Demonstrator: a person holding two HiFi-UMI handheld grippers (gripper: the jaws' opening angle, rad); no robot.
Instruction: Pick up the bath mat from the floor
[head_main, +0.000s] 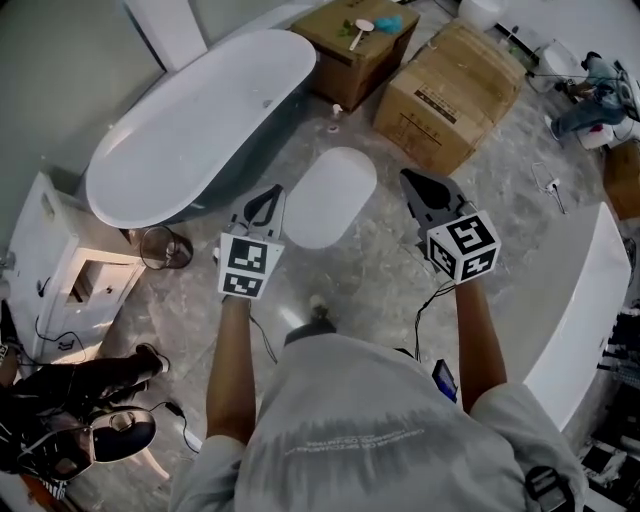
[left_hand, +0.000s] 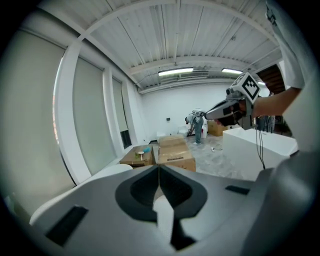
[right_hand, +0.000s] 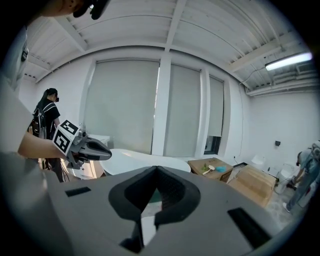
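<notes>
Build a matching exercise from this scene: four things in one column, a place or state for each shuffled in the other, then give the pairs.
Things
1. bath mat
2. bathtub
3. left gripper
4. far cardboard box

Places or states
A. jaws shut, nothing held
B. a white utensil lies on top
C. flat on the floor, untouched
D. stands left of the mat, white inside

Pairs: 1-C, 2-D, 3-A, 4-B
</notes>
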